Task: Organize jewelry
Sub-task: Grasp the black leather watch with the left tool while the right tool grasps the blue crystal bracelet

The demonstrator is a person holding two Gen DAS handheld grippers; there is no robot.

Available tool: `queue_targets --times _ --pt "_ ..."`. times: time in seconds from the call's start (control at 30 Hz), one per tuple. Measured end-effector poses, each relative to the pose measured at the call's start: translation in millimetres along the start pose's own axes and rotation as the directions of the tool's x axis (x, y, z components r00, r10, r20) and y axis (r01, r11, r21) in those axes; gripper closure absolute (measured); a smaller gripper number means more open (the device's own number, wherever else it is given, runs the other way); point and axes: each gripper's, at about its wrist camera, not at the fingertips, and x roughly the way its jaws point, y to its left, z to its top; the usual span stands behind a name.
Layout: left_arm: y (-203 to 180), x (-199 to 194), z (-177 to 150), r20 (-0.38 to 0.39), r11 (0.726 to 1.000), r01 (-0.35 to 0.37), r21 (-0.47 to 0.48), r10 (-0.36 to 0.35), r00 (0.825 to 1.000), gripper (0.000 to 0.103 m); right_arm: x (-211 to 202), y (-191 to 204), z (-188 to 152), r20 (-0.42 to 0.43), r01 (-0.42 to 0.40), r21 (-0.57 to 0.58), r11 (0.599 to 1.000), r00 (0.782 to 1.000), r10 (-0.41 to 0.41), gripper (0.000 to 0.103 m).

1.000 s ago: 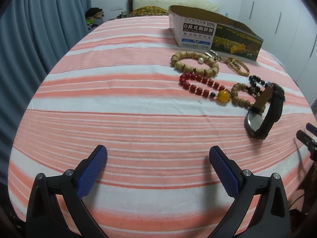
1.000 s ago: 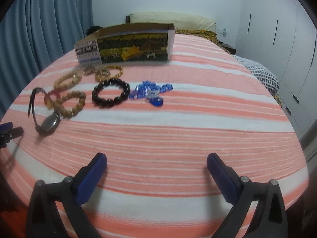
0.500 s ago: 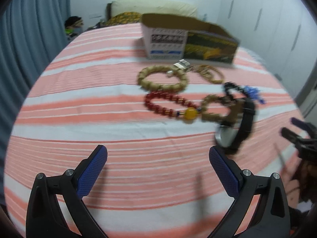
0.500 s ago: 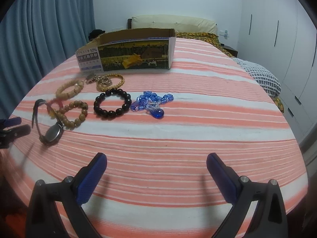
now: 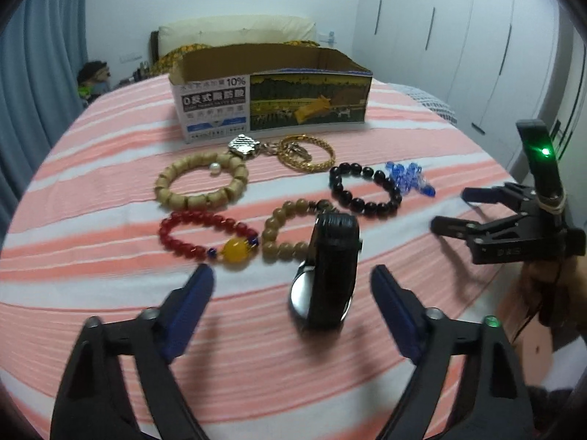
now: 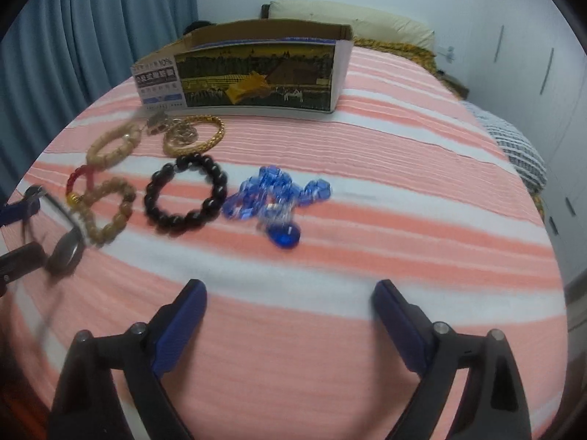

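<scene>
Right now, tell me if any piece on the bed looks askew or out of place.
The black wristwatch stands on its edge and leans on the tan bead bracelet, while the other pieces lie flat. The cardboard box looks empty from here.

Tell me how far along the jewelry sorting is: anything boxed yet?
Nothing looks boxed yet, though the cardboard box interior is only partly visible. All pieces lie on the bedspread: watch, red bead bracelet, black bead bracelet, blue crystal piece, gold bracelet and two wooden bead bracelets. In hand: the left claw, jaws just narrowing, nears the watch; the right claw is open, empty. Everything remains.
</scene>
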Motion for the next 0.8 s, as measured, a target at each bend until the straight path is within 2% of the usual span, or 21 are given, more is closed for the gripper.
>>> queue_targets --times 0.07,0.13,0.17,0.2,0.23,0.27,0.3,0.33,0.4,0.43,0.57,0.8 --pt "-2.8 6.1 1.2 -0.01 1.0 0.0 0.0 0.0 1.0 0.027 7.2 0.3 10.6 -0.006 -0.012 -0.032 0.999 1.0 0.012 0.009" --pt "-3.9 10.2 0.2 -0.023 1.0 0.001 0.004 -0.001 1.0 0.041 16.1 -1.2 21.2 0.002 -0.035 -0.052 0.998 0.999 0.035 0.009" --pt "-4.4 11.5 -0.4 -0.031 1.0 0.002 0.007 -0.002 1.0 0.054 20.0 -1.1 26.0 0.011 -0.043 -0.065 0.997 0.999 0.044 0.01" --pt "-5.2 12.6 -1.7 -0.04 1.0 -0.001 0.012 0.001 0.999 0.067 22.2 -0.8 29.7 0.015 -0.054 -0.073 0.996 0.998 0.056 0.017" --pt "-5.6 12.9 -2.6 -0.043 1.0 0.0 0.016 0.001 0.999 0.072 23.1 0.4 32.6 0.023 -0.065 -0.087 0.994 0.997 0.067 0.023" --pt "-5.8 11.9 -3.7 -0.042 1.0 0.002 0.02 -0.002 0.999 0.082 23.7 2.4 34.9 0.026 -0.077 -0.105 0.992 0.996 0.08 0.028" --pt "-6.4 10.7 -4.0 -0.038 1.0 -0.005 0.022 0.005 0.999 0.086 23.8 3.8 35.9 0.028 -0.085 -0.116 0.99 0.996 0.089 0.04" --pt "-6.4 8.8 -4.6 -0.033 1.0 -0.017 0.025 0.018 0.999 0.087 22.7 6.1 37.1 0.032 -0.096 -0.129 0.987 0.994 0.101 0.049" --pt "-3.7 6.0 -5.1 -0.025 1.0 -0.023 0.014 0.024 0.999 0.087 18.4 6.3 36.4 0.037 -0.091 -0.118 0.989 0.995 0.096 0.087" --pt "-1.4 3.8 -5.8 -0.022 1.0 -0.025 0.003 0.025 0.999 0.088 16.6 4.8 34.7 0.036 -0.088 -0.099 0.991 0.995 0.092 0.091" --pt "8.2 -3.5 -6.4 -0.009 0.999 -0.029 -0.035 0.029 1.0 0.09 2.8 4.8 18.9 0.048 -0.097 -0.02 0.995 0.994 0.098 0.092" --pt "19.8 -24.2 -5.6 0.029 0.997 -0.03 -0.075 0.032 0.999 0.091 -27.8 15.7 -1.3 0.085 -0.124 0.045 0.991 0.989 0.12 0.092"
